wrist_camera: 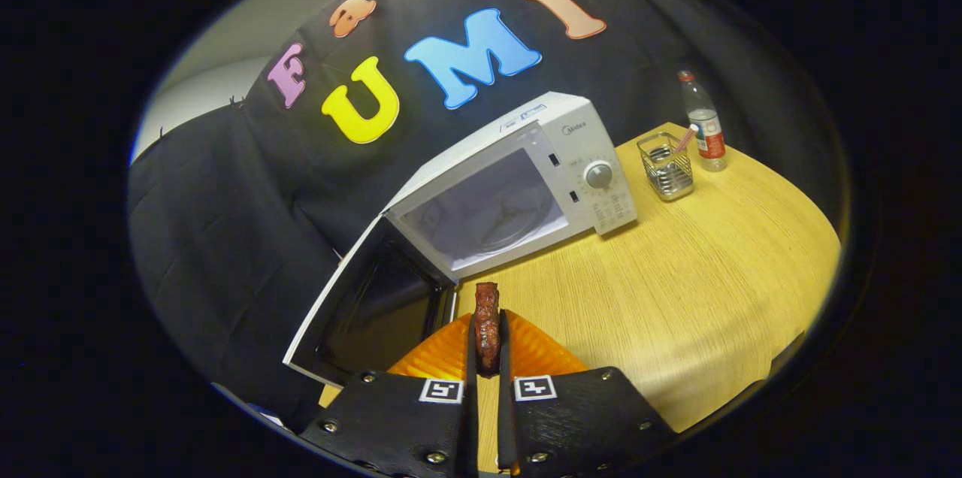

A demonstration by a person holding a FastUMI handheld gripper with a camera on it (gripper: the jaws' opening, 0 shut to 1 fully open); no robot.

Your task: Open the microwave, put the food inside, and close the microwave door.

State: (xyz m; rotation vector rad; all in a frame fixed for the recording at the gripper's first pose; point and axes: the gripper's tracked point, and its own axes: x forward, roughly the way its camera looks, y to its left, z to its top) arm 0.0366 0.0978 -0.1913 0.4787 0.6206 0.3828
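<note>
A white microwave (552,162) stands on the wooden table (706,282), beyond the fingers. Its door (368,305) is swung wide open to the left, and the glass turntable shows inside the lit cavity (492,211). My gripper (487,346) is shut on a brown piece of food (487,324), which stands upright between the two fingers and pokes out above them. Under the fingers lies an orange ribbed plate (537,350), partly hidden by the gripper. The food hangs in front of the cavity's lower left corner, at some distance from it.
To the right of the microwave stands a wire basket (666,166) with a pink-handled item in it. A clear plastic bottle (704,123) with a red cap stands just behind it. Bare tabletop spreads to the right of the gripper.
</note>
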